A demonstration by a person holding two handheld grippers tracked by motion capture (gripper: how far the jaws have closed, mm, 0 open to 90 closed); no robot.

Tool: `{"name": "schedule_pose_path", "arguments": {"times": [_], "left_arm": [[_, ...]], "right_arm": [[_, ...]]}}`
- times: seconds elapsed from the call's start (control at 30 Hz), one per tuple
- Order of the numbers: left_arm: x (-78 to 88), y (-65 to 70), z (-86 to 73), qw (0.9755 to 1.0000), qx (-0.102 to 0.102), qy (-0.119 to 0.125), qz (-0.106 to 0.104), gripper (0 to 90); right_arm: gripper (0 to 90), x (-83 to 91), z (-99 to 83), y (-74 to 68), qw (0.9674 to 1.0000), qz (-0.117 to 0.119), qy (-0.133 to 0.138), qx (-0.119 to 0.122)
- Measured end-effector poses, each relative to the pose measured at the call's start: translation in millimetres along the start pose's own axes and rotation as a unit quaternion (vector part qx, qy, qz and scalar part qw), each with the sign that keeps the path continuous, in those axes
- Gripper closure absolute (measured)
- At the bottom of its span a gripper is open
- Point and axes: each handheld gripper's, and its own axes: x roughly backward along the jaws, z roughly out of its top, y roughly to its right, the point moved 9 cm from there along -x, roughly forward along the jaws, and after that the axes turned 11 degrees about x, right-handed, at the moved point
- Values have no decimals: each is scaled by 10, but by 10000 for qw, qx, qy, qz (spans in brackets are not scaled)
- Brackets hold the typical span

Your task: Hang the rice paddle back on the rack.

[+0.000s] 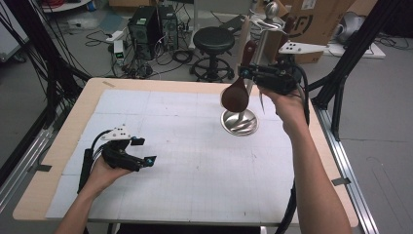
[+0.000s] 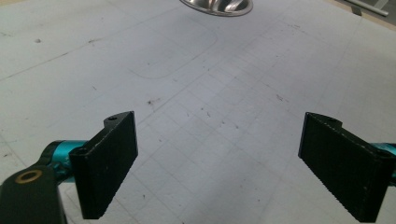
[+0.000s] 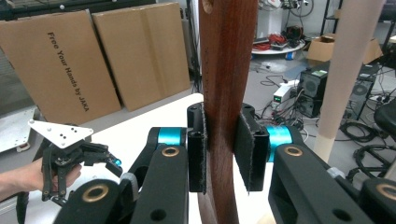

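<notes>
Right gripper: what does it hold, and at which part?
The right gripper is shut on a dark wooden spoon, clamped across the flat handle, above the bowl. The left gripper is open and holds nothing.

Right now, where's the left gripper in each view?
High view: left gripper lower left, low over the mat.
Left gripper view: the gripper itself, with its black jaws rising at bottom left and bottom right, wide apart.
Right gripper view: the gripper at far left, below mid-height.
Shared landmark: the white mat.
</notes>
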Motion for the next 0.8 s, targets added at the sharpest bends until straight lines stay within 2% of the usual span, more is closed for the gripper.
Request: {"name": "schedule_pose_path", "arguments": {"times": [0.5, 0.8], "left_arm": [[-4, 3, 0, 10000, 8, 5, -4, 123], [-4, 7, -3, 10000, -8, -12, -32, 123]], "right_arm": [[759, 30, 113, 136, 9999, -157, -13, -4], [759, 48, 115, 233, 9996, -277, -68, -86]]}}
